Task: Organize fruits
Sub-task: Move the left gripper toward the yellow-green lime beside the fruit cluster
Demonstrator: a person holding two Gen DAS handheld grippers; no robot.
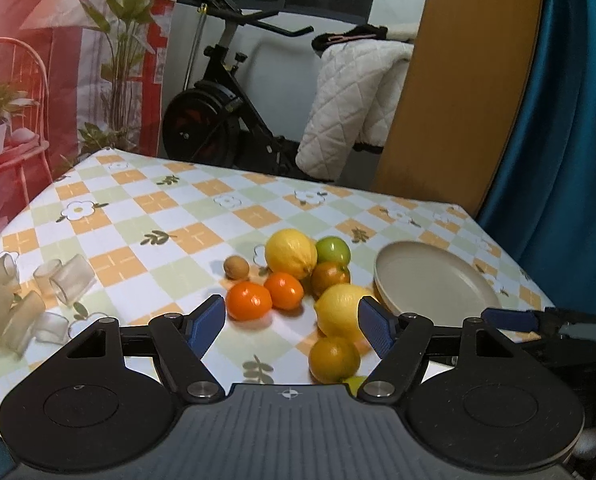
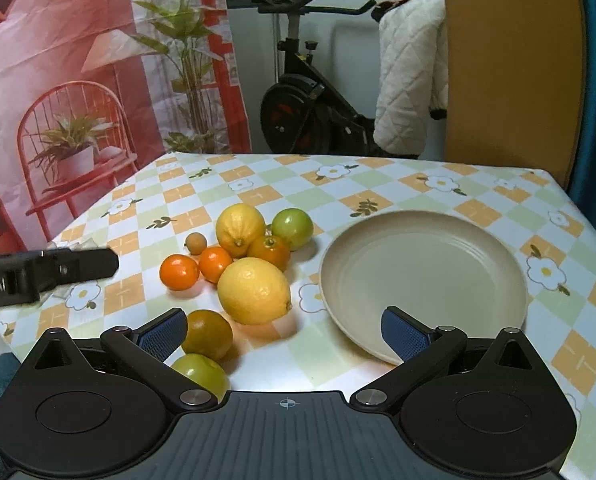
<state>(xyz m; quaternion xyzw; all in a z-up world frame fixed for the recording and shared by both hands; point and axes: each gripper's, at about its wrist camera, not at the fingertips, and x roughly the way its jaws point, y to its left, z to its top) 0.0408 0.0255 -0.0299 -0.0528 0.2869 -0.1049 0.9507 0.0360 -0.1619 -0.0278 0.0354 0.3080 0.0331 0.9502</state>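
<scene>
Clustered left of round beige plate (image 2: 424,276) on checked floral tablecloth (image 2: 378,188): lemons, oranges, green fruit. Nearest large yellow lemon (image 2: 254,290) just beside plate. Left gripper (image 1: 291,322) and right gripper (image 2: 283,334) both spread, pinching nothing.

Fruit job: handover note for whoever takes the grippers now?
Left gripper: open, holds nothing, low over the fruit pile.
Right gripper: open, holds nothing, between pile and plate.
Fruit: all on the tablecloth left of the plate: two lemons, two bright oranges, two darker oranges, two green fruits, one small brown fruit.
Done: nothing on the plate.
Left: every fruit still to sort.
</scene>
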